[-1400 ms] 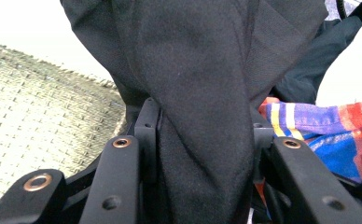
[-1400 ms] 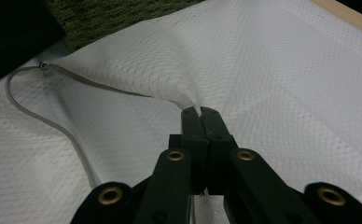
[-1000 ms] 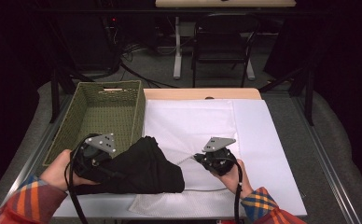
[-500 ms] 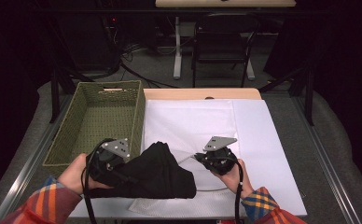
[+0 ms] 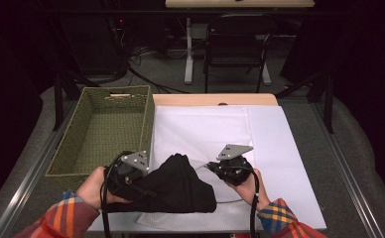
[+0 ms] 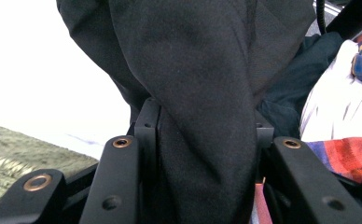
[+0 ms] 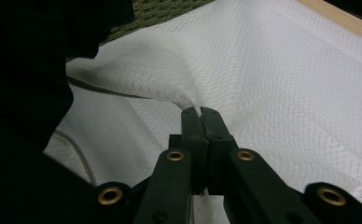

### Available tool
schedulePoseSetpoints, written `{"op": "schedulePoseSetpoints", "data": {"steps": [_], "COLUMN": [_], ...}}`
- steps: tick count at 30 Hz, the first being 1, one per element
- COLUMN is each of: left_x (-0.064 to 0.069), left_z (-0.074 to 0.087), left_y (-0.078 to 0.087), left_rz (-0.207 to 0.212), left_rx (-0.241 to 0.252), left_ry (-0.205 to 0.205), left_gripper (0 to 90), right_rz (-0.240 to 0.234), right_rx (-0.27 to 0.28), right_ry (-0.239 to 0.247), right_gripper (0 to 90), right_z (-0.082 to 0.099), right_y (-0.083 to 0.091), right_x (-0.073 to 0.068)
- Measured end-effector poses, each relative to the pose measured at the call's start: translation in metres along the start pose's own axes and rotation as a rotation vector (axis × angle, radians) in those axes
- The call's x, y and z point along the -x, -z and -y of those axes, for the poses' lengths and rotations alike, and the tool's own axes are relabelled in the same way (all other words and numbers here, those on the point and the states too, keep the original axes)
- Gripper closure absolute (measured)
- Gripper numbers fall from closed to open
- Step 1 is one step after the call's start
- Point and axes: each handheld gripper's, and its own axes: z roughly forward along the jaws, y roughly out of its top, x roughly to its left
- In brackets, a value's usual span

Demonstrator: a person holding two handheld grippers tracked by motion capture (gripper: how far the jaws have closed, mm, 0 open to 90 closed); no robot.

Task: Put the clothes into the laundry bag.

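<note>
Landmark = green wicker basket (image 5: 103, 130), standing at the left end of the table.

L gripper (image 5: 146, 174): just off basket's near right corner, held in person's left hand (image 5: 92, 186). Jaws clamped on a thick bunch of black garment (image 5: 175, 186); in left gripper view the cloth (image 6: 202, 93) sits squeezed between both jaws and spills up and over them. Gripping, jaws partway apart because of the bulk.

Black garment: heaped on the white mesh bag (image 5: 205, 131), right of basket's near corner, not in the basket. Top of heap peaks up into a ridge, rest slumps toward the near table edge.

R gripper (image 5: 210, 165): further right of basket, beyond the garment heap, in right hand (image 5: 247, 184). Right gripper view: jaws fully together, tips pinching a raised fold of mesh bag (image 7: 179, 91); fabric tents up from the tips. Garment edge (image 7: 25, 93) dark at the left of that view, basket weave (image 7: 170, 7) at top.

Mesh bag lies flat on white sheet (image 5: 289, 163), alongside basket's right wall. Plaid sleeves at near edge.
</note>
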Motion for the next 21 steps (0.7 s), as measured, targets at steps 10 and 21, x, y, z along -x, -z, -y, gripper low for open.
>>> {"op": "schedulePoseSetpoints", "data": {"steps": [10, 21], "left_x": [0.004, 0.007], "left_z": [-0.009, -0.017], "left_y": [-0.017, -0.036], "left_rz": [0.026, 0.049], "left_rx": [0.008, 0.014], "left_ry": [-0.016, -0.017], "left_gripper": [60.5, 60.2], "right_rz": [0.003, 0.004], "right_rx": [0.006, 0.011], "right_ry": [-0.006, -0.008], "right_gripper": [89.6, 89.6], "right_z": [0.000, -0.001], "right_y": [0.002, 0.003], "right_x": [0.002, 0.002]}}
